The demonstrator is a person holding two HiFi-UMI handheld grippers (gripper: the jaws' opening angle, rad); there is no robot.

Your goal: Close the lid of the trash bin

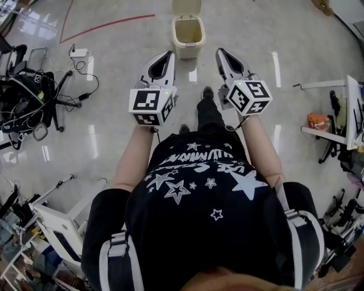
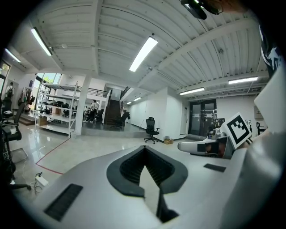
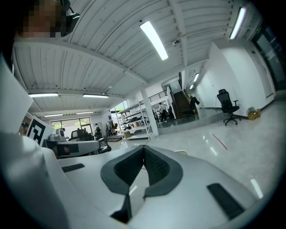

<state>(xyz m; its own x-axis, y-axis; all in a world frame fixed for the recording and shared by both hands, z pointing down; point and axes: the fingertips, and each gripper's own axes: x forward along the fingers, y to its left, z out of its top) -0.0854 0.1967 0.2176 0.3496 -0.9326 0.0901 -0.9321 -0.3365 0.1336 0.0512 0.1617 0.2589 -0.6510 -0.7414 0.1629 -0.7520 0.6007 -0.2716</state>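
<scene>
cream plastic trash bin (image 1: 189,37) stands on the glossy pale floor (image 1: 125,40), straight ahead of the operator's black shoe (image 1: 207,92), just right of where the thin red floor line (image 1: 108,24) ends. its hinged lid (image 1: 186,7) is up, tilted back behind the open mouth. inside looks bare as far as i can see.

both grippers are short of the bin and not touching it. left gripper (image 1: 168,55) is at the bin's near left and right gripper (image 1: 219,53) at its near right, both pointing forward, marker cubes toward me.

left gripper view: left gripper (image 2: 145,148) has its black ribbed pads (image 2: 129,166) meeting at the tip, nothing between them. right gripper view: right gripper (image 3: 144,148) is the same, tips together and empty.

outward: white power adapter (image 1: 79,53) with a black cable lies on the floor to the left. beyond it, a tangle of black chair frames (image 1: 28,91) near the left edge. white shelf (image 1: 318,132) with an orange object (image 1: 317,120) at the right.
</scene>
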